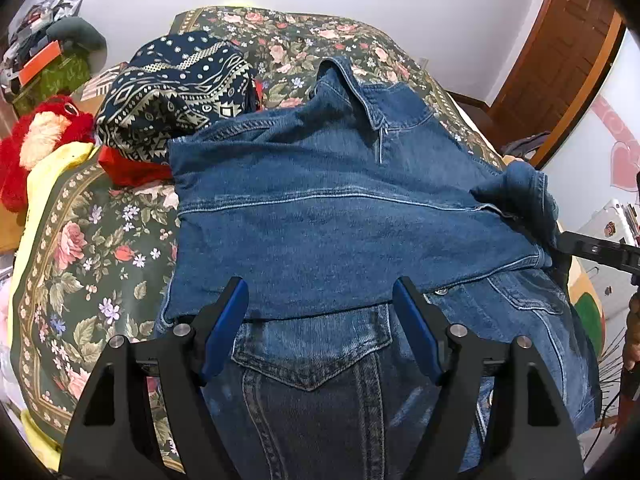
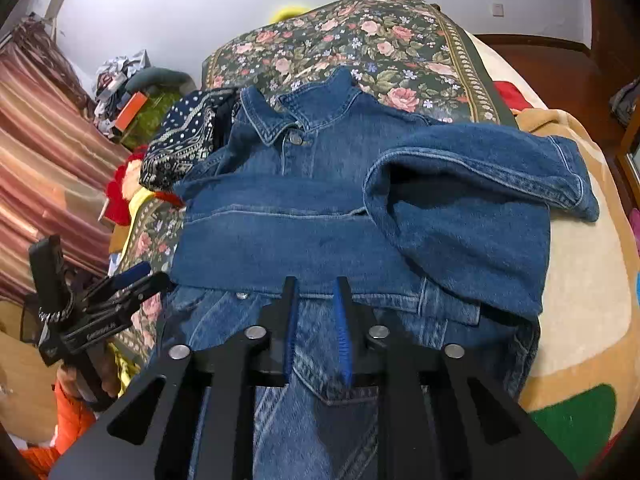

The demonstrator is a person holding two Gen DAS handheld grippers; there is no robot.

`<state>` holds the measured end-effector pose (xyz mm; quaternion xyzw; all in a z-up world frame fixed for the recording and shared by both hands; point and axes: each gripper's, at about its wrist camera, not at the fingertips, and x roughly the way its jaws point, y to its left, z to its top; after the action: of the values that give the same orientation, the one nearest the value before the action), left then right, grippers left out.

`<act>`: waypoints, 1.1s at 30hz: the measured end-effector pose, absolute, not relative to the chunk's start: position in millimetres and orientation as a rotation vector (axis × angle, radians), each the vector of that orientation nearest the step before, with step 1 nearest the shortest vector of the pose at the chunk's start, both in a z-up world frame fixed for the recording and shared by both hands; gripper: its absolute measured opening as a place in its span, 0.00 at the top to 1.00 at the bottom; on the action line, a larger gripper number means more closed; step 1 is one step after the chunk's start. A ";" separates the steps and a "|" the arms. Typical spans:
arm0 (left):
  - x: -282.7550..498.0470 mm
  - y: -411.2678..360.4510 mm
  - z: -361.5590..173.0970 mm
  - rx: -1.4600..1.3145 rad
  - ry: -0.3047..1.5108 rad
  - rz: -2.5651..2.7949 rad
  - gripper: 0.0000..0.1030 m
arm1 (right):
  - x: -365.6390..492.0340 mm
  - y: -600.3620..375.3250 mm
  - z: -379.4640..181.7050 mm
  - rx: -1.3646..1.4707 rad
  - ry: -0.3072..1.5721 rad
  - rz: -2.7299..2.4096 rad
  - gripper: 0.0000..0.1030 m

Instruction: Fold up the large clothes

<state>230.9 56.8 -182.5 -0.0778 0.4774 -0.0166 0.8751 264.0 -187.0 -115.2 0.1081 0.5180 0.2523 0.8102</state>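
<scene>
Scarf (image 1: pixel 176 92) and red plush (image 1: pixel 36 140) far left on bed (image 1: pixel 80 248). Denim jacket (image 1: pixel 340 208) centre on the bed, both sleeves folded across its front. Left hand-held gripper (image 1: pixel 320 308) spread wide, nothing pinched. Right hand-held gripper (image 2: pixel 316 308) narrowly parted above the jacket, empty.

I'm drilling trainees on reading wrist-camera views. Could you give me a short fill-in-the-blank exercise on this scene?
1. The garment being folded is a blue ____ jacket.
2. The jacket lies on a bedspread printed with ____.
3. The left gripper stands open, holding ____.
4. The patterned navy cloth lies on the jacket's ____ side in both views.

Missing words: denim; flowers; nothing; left
</scene>
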 end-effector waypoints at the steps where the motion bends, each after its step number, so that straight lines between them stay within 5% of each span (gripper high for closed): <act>1: 230.9 56.4 -183.2 -0.161 0.997 -0.034 0.28 | 262.7 -188.9 -113.8 0.235 1.101 0.531 0.70; 3: 231.4 55.0 -183.5 -0.158 0.997 -0.034 0.28 | 263.2 -204.9 -104.3 0.268 1.064 0.494 0.46; 6: 232.3 53.9 -183.1 -0.160 0.993 -0.038 0.28 | 266.3 -224.1 -89.3 0.340 0.998 0.437 0.34; 12: 236.8 50.3 -184.9 -0.171 0.999 -0.051 0.28 | 293.1 -278.4 -93.7 0.555 0.961 0.307 0.30; 26: 249.0 49.2 -198.7 -0.164 1.039 -0.033 0.28 | 341.4 -345.0 -199.0 0.931 1.099 0.067 0.30; 28: 250.6 49.5 -201.2 -0.160 1.047 -0.028 0.28 | 349.5 -344.3 -200.5 0.932 1.082 0.055 0.35; 33: 251.9 50.7 -204.3 -0.152 1.054 -0.027 0.28 | 355.9 -343.7 -186.7 0.887 1.011 0.030 0.75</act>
<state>251.9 50.7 -204.3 -0.0727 0.5025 -0.0129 0.8614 355.9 -343.7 -186.7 0.4107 0.4684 0.0141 0.7821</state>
